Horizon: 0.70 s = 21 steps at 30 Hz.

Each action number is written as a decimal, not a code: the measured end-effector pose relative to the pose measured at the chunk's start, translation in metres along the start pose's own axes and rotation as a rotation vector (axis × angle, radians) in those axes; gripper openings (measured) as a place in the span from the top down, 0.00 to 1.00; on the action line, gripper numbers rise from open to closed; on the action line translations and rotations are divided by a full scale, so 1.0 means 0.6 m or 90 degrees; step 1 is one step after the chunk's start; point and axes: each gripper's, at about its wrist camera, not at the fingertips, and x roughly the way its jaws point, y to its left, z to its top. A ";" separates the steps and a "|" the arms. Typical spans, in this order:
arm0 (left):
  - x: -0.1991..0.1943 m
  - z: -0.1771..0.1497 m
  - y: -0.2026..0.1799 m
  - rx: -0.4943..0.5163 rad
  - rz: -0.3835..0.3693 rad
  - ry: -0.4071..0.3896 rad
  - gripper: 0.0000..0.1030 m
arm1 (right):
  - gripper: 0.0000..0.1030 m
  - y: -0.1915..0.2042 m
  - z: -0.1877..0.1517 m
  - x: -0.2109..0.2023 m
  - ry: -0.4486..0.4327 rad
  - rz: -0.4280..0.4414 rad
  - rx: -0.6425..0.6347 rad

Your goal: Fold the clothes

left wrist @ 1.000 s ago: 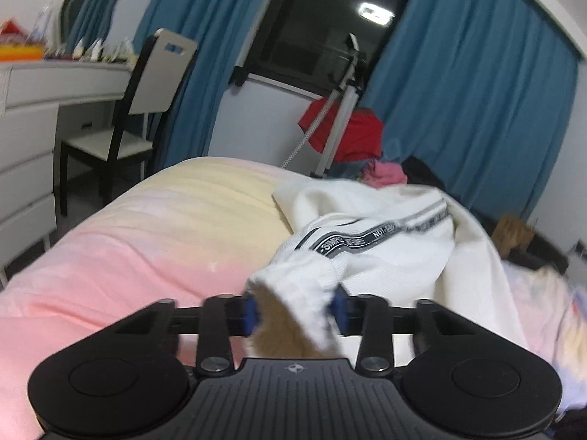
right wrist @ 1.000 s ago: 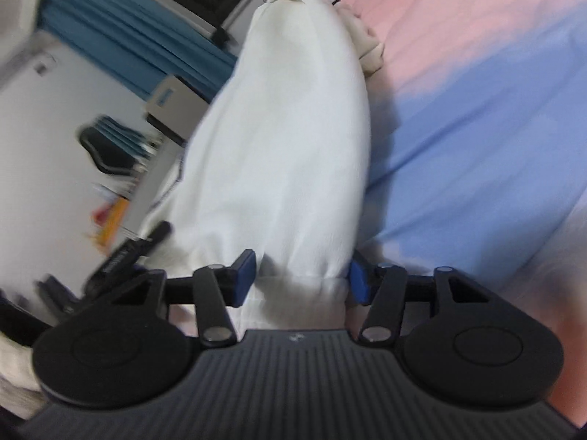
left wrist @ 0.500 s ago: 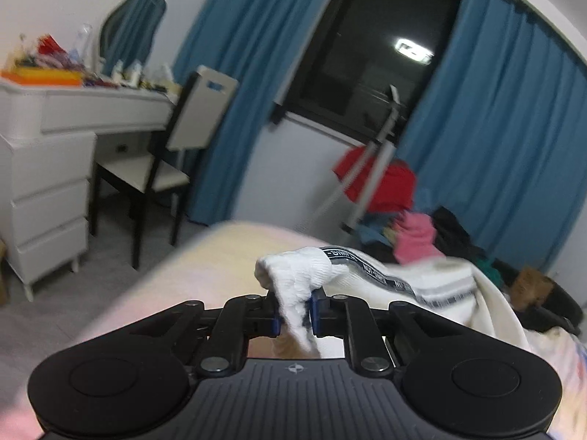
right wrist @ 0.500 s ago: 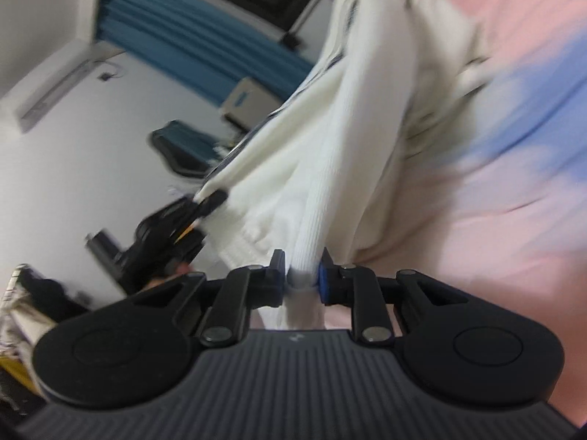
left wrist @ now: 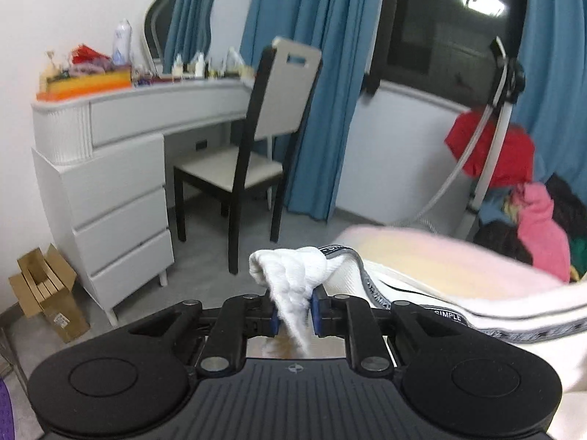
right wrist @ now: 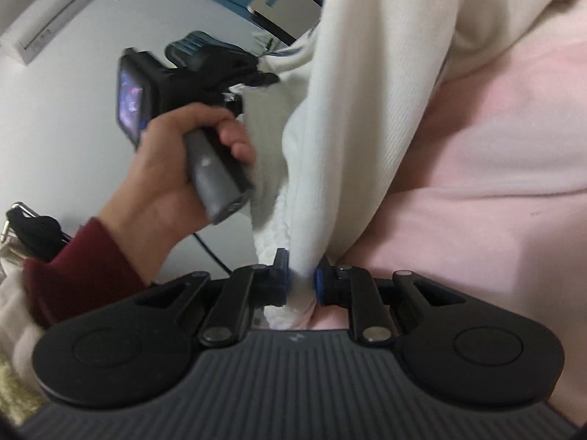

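1. The bed point(left wrist: 440, 256), under a pink and yellow cover, carries most of the white garment point(left wrist: 458, 304). In the left wrist view the garment's printed band runs over the bed's near edge, by its corner.

2. The garment is lifted at two ribbed ends while its bulk hangs back onto the bed. In the right wrist view a long white fold point(right wrist: 367, 110) rises from the tongs across the pink cover.

3. The left tongs point(left wrist: 292, 315) are clamped on a bunched ribbed cuff, held out past the bed's edge, over the floor.

4. The right tongs point(right wrist: 301, 278) are clamped on another ribbed edge, just above the cover. The left hand point(right wrist: 172, 168) holding its tool shows close beside the cloth.

5. Risks, as I judge them:
   - Each grip holds only a narrow pinch of thick knit; a sharp tug to spread the cloth could pull the cuff free.
   - The fabric between the grips looks twisted, so laying it down as it is may set a crooked fold.
   - With the left end off the bed, slack could drop to the floor.
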 end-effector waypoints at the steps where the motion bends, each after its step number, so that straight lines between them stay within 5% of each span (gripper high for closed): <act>1: 0.008 -0.005 -0.001 0.001 -0.001 0.004 0.79 | 0.82 0.001 0.004 0.000 -0.002 0.002 -0.006; 4: 0.007 -0.008 -0.003 -0.003 -0.002 0.009 0.68 | 0.78 0.020 0.016 -0.004 0.017 -0.018 -0.041; 7: -0.031 -0.004 -0.003 -0.016 -0.002 0.008 0.48 | 0.59 0.046 0.015 -0.030 0.003 -0.049 -0.095; 9: -0.074 -0.005 -0.005 -0.027 -0.008 0.004 0.36 | 0.58 0.069 0.010 -0.057 -0.019 -0.080 -0.143; 12: -0.149 -0.006 -0.014 -0.028 -0.035 -0.024 0.28 | 0.57 0.105 -0.003 -0.105 -0.054 -0.124 -0.204; 14: -0.205 -0.014 -0.029 -0.025 -0.049 -0.036 0.24 | 0.37 0.125 -0.011 -0.144 -0.077 -0.153 -0.232; 16: -0.266 -0.032 -0.047 -0.015 -0.077 -0.051 0.24 | 0.31 0.142 -0.019 -0.187 -0.105 -0.176 -0.256; 21: -0.414 -0.117 -0.095 0.015 -0.143 -0.099 0.21 | 0.31 0.161 -0.034 -0.329 -0.177 -0.248 -0.300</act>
